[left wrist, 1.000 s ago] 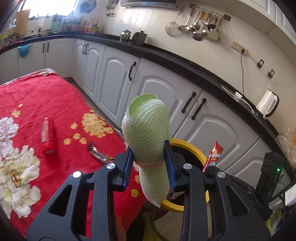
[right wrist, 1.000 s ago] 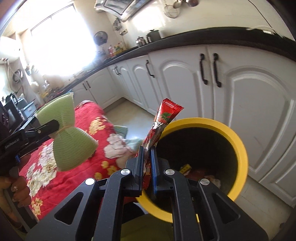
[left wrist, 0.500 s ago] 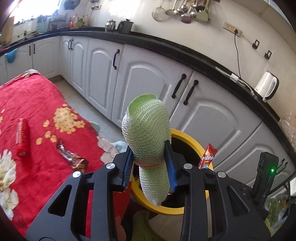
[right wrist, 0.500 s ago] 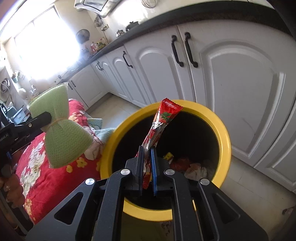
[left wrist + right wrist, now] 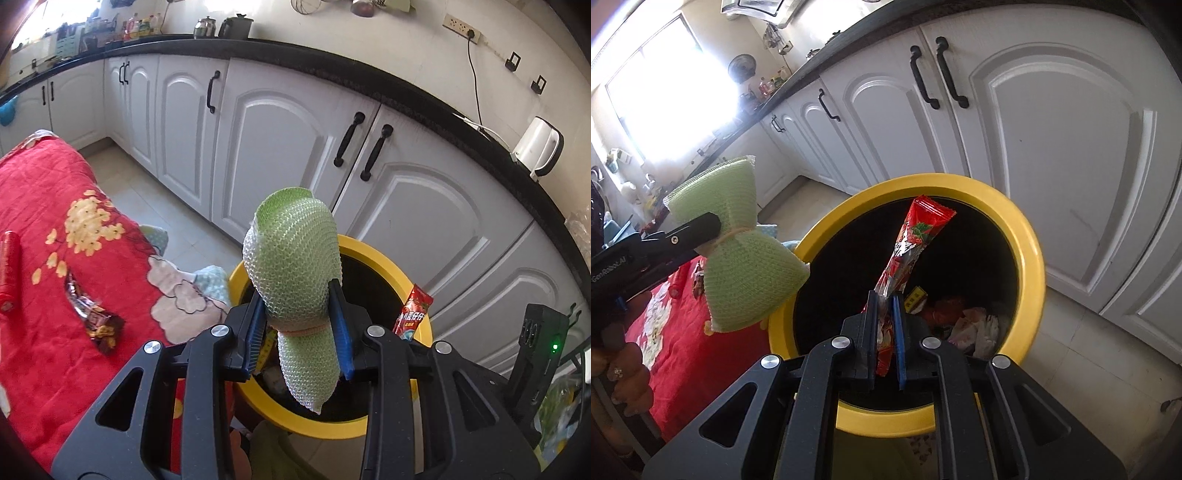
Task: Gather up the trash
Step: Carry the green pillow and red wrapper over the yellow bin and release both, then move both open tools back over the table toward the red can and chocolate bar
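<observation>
Over the yellow-rimmed bin (image 5: 1030, 258), your right claw (image 5: 884, 325) pinches a red snack wrapper (image 5: 916, 240) above its open mouth; your left claw (image 5: 299, 332) clamps a green mesh scrubber (image 5: 295, 266) at the near rim. White cabinets (image 5: 280, 147) stand close behind. Beside the bin, a dark wrapper (image 5: 92, 317) and red tube (image 5: 8, 269) lie on the red floral cloth (image 5: 44, 221).

sponge (image 5: 295, 266): pale green, knit-textured | wrapper (image 5: 916, 240): red with white print | bin (image 5: 1030, 258): yellow rim, black inside | cloth (image 5: 44, 221): red, patterned with yellow and white flowers | cabinets (image 5: 280, 140): white, black handles | gripper pads (image 5: 341, 332): blue
</observation>
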Demonstrator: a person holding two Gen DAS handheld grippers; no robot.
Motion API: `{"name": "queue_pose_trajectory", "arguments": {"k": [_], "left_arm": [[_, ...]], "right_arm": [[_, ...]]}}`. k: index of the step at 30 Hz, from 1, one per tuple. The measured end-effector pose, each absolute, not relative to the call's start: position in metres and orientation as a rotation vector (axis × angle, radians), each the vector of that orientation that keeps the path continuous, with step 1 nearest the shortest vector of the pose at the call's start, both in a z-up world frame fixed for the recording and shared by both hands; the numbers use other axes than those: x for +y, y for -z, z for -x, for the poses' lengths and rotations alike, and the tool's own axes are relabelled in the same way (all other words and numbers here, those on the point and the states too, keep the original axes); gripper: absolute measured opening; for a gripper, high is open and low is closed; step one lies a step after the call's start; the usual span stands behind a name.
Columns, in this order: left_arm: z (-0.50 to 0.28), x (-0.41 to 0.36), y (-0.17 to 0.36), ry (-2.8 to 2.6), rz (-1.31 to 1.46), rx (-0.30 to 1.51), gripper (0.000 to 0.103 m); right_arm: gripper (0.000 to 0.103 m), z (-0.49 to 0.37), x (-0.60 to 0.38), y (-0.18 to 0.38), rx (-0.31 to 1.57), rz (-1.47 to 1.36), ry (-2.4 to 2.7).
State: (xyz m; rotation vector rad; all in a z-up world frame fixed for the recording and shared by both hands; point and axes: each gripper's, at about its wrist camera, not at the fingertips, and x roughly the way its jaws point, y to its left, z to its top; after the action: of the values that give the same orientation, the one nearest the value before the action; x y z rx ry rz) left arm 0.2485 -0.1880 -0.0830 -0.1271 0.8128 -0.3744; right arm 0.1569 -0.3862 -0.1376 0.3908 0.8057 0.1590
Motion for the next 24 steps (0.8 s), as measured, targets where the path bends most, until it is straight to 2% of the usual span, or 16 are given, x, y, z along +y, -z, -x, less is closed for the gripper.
{"name": "queue_pose_trajectory", "arguments": {"k": [5,7,8,10,12,15,16,17,24], "left_arm": [[-0.25,-0.192,0.088,0.383,0.122,0.825,0.029],[-0.251,-0.194,0.09,0.379,0.119,0.83,0.032],[-0.251,-0.192,0.091,0.373,0.121,0.83,0.037],[-0.251,-0.186,0.09,0.369,0.136,0.833,0.049],[-0.25,-0.179,0.088,0.35,0.148,0.822,0.072],[-0.245,-0.168,0.082,0.325,0.156,0.799,0.079],[-0.244,-0.164,0.08,0.315,0.159,0.793,0.083],[-0.242,-0.16,0.078,0.306,0.161,0.784,0.092],[-0.229,-0.134,0.064,0.256,0.154,0.731,0.092]], "right_arm": [[0.012,-0.155,-0.392,0.14,0.805,-0.41,-0.146],[0.025,-0.155,-0.393,0.14,0.803,-0.419,-0.136],[0.036,-0.154,-0.394,0.14,0.799,-0.424,-0.131],[0.041,-0.153,-0.395,0.138,0.792,-0.425,-0.119],[0.05,-0.151,-0.397,0.135,0.778,-0.432,-0.105],[0.052,-0.15,-0.398,0.13,0.765,-0.433,-0.098],[0.054,-0.149,-0.397,0.128,0.758,-0.431,-0.098],[0.056,-0.149,-0.397,0.127,0.755,-0.432,-0.099],[0.066,-0.146,-0.378,0.108,0.716,-0.399,-0.139]]}}
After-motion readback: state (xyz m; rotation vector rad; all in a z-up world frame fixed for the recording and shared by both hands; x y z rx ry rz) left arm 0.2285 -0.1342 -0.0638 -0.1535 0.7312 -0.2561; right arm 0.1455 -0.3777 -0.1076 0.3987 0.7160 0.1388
